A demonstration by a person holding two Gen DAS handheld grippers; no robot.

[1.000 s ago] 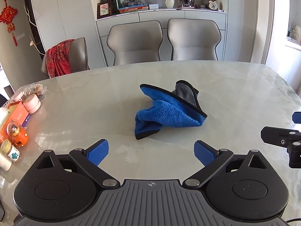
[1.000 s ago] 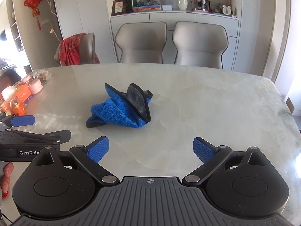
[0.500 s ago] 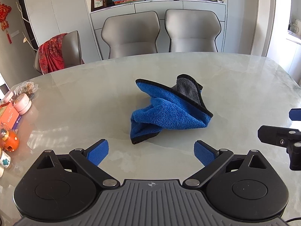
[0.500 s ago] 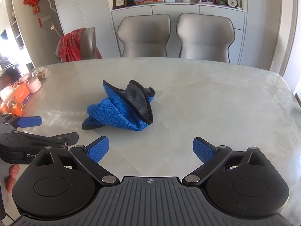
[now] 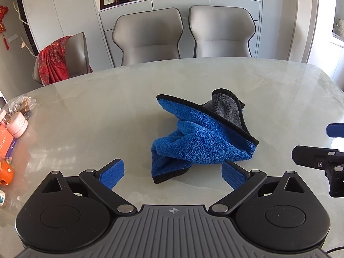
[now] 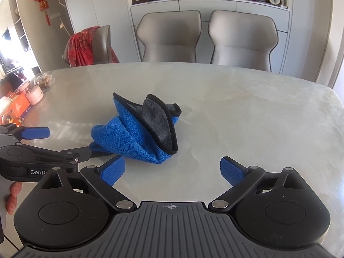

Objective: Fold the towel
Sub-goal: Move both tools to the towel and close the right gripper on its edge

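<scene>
Towel (image 5: pixel 202 137) crumpled mid-counter (image 5: pixel 86 111), unfolded. Left gripper (image 5: pixel 173 171) and right gripper (image 6: pixel 172 169) both jaws released, empty, towel at 12 and 11 o'clock. Approach step; next: pinch a black-edged corner, spread flat.

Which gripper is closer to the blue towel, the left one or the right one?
Left. The left gripper has its open jaws right at the near edge of the blue towel. The right gripper sits a little further back, with bare table between it and the towel.

Bare table (image 6: pixel 247 111) lies right of the crumpled towel (image 6: pixel 137 135); boxes and jars (image 5: pixel 15 126) crowd the left edge.
</scene>
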